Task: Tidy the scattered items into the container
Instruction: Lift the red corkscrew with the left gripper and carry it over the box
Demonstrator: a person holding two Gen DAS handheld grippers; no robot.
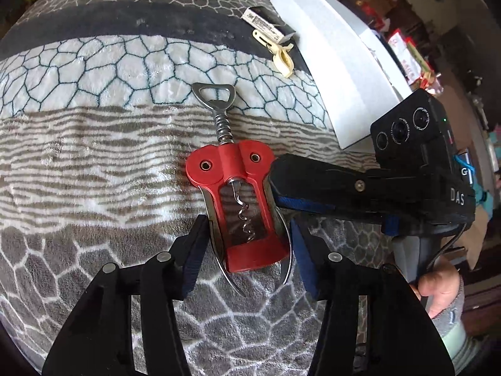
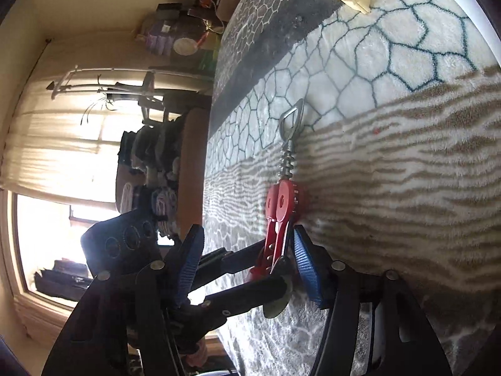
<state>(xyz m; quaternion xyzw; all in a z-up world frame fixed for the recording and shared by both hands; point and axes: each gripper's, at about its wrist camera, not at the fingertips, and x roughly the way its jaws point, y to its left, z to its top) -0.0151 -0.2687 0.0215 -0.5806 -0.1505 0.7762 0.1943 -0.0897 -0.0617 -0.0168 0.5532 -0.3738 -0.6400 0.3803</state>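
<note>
Red corkscrew (image 1: 242, 206) lies on the blanket (image 1: 94, 156) between the wide-spread left hand-held gripper (image 1: 247, 250) fingers.

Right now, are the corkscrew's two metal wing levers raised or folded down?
Folded down. In the left wrist view both levers of the corkscrew lie along the red frame's sides, tips past its base, and the bottle-opener head stands extended.

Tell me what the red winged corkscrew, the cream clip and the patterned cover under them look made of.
Red winged corkscrew: body looks like matte red plastic; opener head, spiral and wing levers look like shiny metal, bright and reflective.
Cream clip: seemingly smooth, slightly glossy plastic.
Patterned cover: soft plush fabric, with a fuzzy nap that catches the light.
</note>
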